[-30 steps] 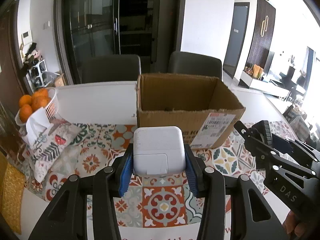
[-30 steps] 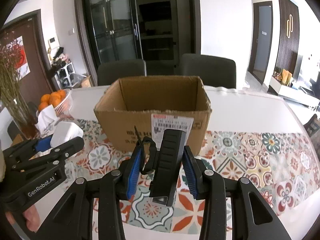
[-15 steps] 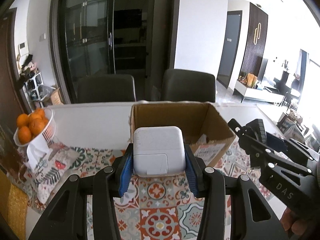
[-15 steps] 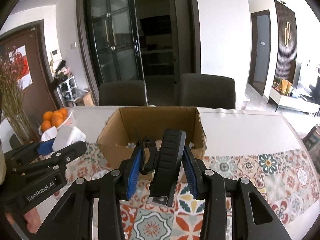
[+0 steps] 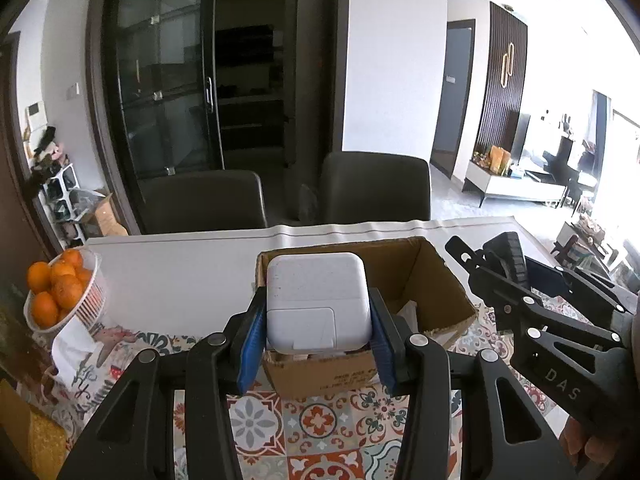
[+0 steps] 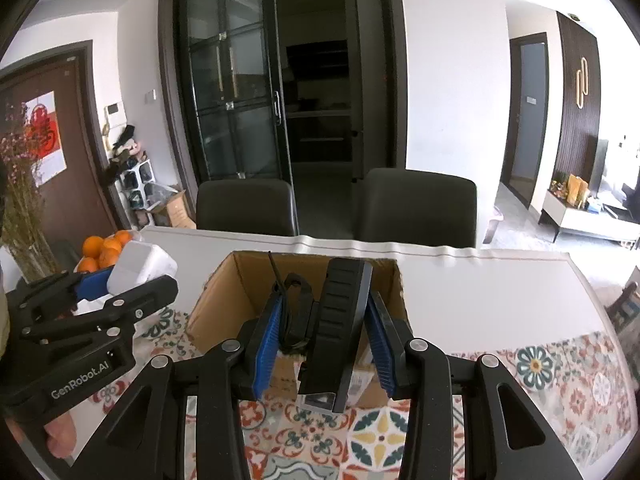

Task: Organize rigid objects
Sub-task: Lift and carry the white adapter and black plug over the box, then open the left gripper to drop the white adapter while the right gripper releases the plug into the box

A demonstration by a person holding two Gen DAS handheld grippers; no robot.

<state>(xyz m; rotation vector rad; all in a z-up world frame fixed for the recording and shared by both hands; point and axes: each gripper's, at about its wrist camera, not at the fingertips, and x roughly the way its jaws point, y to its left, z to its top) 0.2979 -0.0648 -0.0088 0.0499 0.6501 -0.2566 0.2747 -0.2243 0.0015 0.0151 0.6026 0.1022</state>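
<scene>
Left hand-held gripper (image 5: 316, 336) is clamped on a white charger (image 5: 317, 306), a chunky rounded square held up in front of the open box (image 5: 436, 280). Right hand-held gripper (image 6: 322, 344) is squeezing a black ribbed gadget (image 6: 340, 320) with a strap, long axis pointing away toward the box, over the tiled surface (image 6: 560, 376).

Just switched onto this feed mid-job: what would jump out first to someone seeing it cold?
First, the white charger clamped in the left hand-held gripper, right in front of the open cardboard box. Next, the black ribbed device with its cord, held upright in the right hand-held gripper before the same box. Off to the left, a white basket of oranges sits on the table.
</scene>
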